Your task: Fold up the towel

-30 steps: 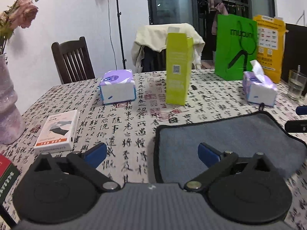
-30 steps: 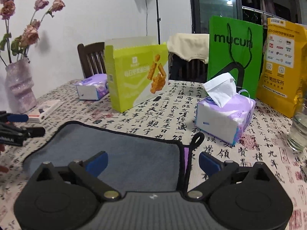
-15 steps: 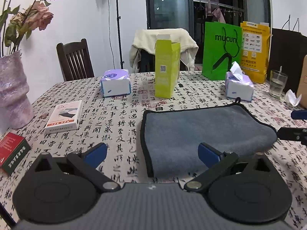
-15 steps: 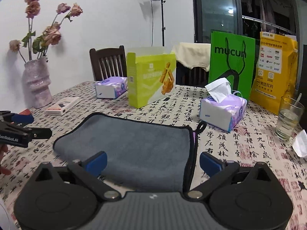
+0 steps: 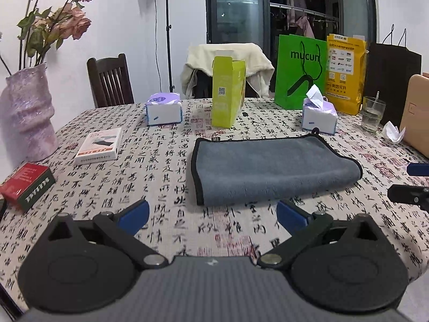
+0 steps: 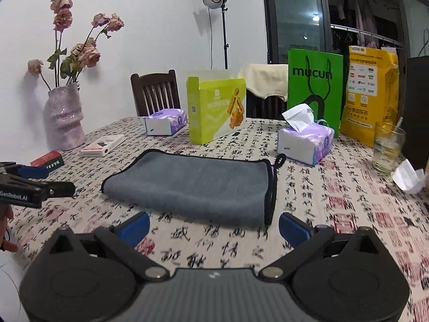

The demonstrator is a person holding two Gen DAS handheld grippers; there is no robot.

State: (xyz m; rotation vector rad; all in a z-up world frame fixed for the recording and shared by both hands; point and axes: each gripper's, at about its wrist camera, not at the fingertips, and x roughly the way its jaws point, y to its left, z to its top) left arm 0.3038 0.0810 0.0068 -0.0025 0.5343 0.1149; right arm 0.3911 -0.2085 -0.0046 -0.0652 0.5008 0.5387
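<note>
A grey towel with black trim lies folded flat on the calligraphy-print tablecloth; it also shows in the right wrist view. My left gripper is open and empty, held back from the towel's near edge. My right gripper is open and empty, just short of the towel's near edge. The right gripper shows at the right edge of the left wrist view, and the left gripper at the left edge of the right wrist view.
Beyond the towel stand two tissue packs, a lime box, a green bag and a yellow bag. A glass stands right. A pink vase, a white box and a red box are left.
Both grippers have pulled back and up from the towel, staying open. The towel now lies wholly ahead of the fingers instead of between them.
</note>
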